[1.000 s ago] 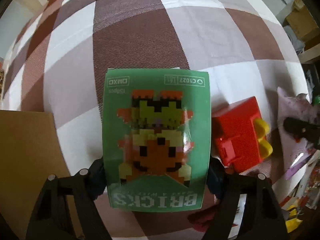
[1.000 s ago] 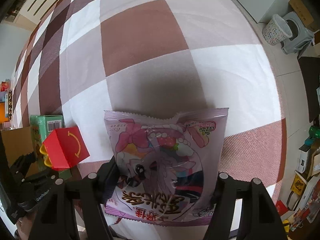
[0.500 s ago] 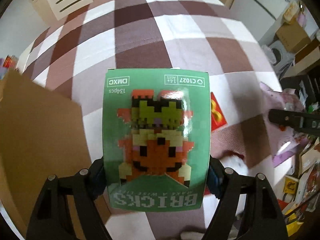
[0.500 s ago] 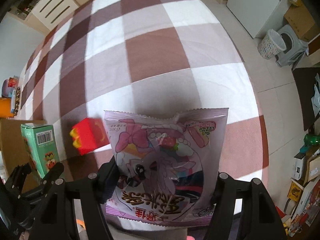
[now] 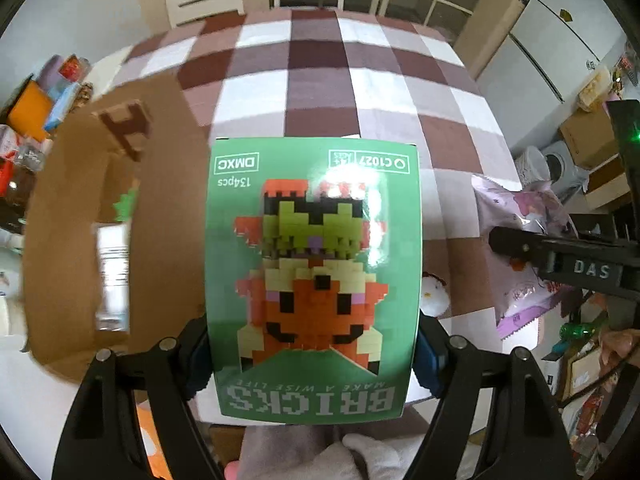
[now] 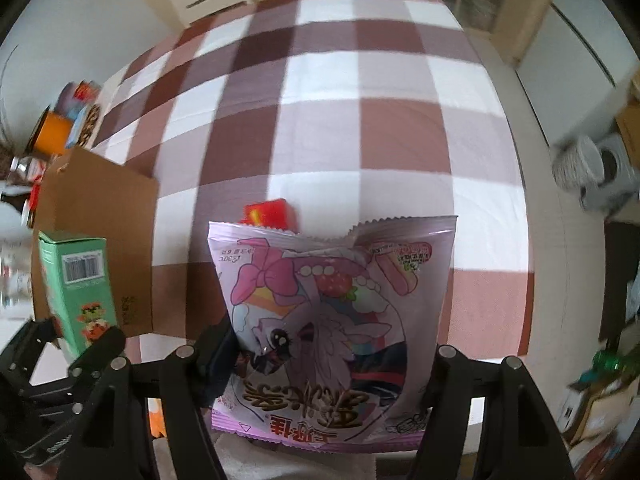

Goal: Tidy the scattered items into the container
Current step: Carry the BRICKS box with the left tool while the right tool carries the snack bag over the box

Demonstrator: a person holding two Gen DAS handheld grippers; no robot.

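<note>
The left gripper (image 5: 314, 354) points steeply down and clamps a green bricks box (image 5: 314, 280) between its two fingers (image 5: 196, 356), one pressing on each long side of the box near its lower end. The box fills the middle of the left wrist view, its printed front facing the camera upside down, with a pixel-block figure and the word BRICKS readable in reverse. It hangs clear above the checked cloth (image 5: 320, 92) covering the surface.

The right gripper (image 6: 328, 372) also points steeply down, its fingers (image 6: 218, 360) closed partway on a pale purple snack bag (image 6: 332, 320), gripping it at both side edges. The bag occupies the lower centre of the right wrist view, its cartoon pony print upside down, its crimped top edge toward mid-frame.

The cardboard box (image 6: 100, 216) sits at the left of the right wrist view, on the checked cloth; in the left wrist view it is a blurred brown mass at left. The green box and left gripper show in front of it at lower left of the right wrist view. A red toy block (image 6: 270, 214) lies on the cloth just above the bag's top edge in the frame, partly hidden behind it. In the left wrist view the purple bag and the right gripper appear at right.
</note>
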